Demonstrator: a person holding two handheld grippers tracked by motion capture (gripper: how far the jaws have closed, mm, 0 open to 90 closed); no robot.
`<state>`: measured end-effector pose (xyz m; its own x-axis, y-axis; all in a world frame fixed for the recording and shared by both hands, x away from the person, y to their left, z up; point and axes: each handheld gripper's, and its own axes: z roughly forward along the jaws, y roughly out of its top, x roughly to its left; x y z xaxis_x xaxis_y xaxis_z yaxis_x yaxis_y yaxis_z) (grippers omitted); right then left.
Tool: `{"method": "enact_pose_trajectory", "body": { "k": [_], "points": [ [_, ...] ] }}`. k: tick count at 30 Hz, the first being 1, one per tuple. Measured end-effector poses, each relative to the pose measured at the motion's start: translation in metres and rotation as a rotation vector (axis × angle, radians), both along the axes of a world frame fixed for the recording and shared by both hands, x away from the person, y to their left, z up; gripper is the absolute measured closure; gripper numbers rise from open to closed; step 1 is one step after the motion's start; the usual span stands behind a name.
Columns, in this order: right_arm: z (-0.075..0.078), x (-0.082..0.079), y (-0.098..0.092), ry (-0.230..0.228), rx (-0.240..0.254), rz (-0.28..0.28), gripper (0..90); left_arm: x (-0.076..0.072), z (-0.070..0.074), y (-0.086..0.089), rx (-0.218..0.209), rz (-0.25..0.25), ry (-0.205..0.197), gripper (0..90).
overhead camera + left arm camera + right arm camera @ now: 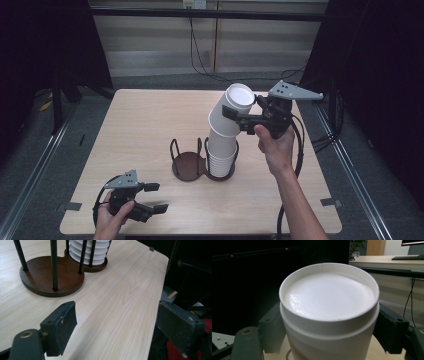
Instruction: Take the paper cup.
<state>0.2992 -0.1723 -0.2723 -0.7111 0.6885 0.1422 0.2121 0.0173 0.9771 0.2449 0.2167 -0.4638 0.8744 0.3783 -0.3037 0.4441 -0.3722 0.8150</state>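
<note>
A stack of upside-down white paper cups [221,150] stands in the right ring of a dark two-ring cup holder [187,165] at mid-table. The upper cups lean to the right, and my right gripper [241,108] is shut on the top cup [239,97] just below its base. In the right gripper view that cup's base [329,296] faces the camera, with a pad [272,327] pressed on each side. My left gripper [156,197] rests near the table's front left corner, open with nothing between its pads [66,320]. The holder's base [50,277] and the stack's lower cups [87,252] lie beyond it.
The holder's left ring [184,150] has no cups in it. The pale wooden table [140,120] has dark floor and metal rails on both sides. Cables hang behind the table's far edge [197,55].
</note>
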Motion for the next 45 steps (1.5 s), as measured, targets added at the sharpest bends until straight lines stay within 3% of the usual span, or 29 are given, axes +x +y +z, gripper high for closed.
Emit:
{"method": "enact_pose_trajectory", "body": {
  "k": [9,19,26,33,37,39,45],
  "points": [
    [0.01,-0.009,-0.005,-0.012,0.02,0.02,21.9,0.0,0.0,-0.001,-0.004,-0.002,0.004,16.6],
    [0.005,-0.02,-0.005,-0.012,0.029,0.068,22.1,0.005,0.0,-0.003,-0.01,0.022,-0.015,16.3],
    [0.006,-0.028,-0.003,-0.008,0.019,0.098,22.1,0.006,0.008,-0.019,-0.018,-0.02,-0.038,16.1],
    [0.0,-0.033,-0.001,0.004,0.022,0.114,22.2,0.013,0.021,-0.03,-0.057,-0.035,-0.07,16.2],
    [0.002,-0.041,0.003,-0.011,0.034,0.139,22.2,0.013,0.023,-0.032,-0.071,-0.033,-0.088,16.9],
    [0.003,-0.045,0.006,-0.01,0.027,0.155,22.2,0.013,0.023,-0.032,-0.078,-0.043,-0.081,16.8],
    [-0.007,-0.047,0.013,0.015,0.007,0.182,22.2,0.015,0.034,-0.03,-0.132,-0.041,-0.106,16.2]
  ]
}}
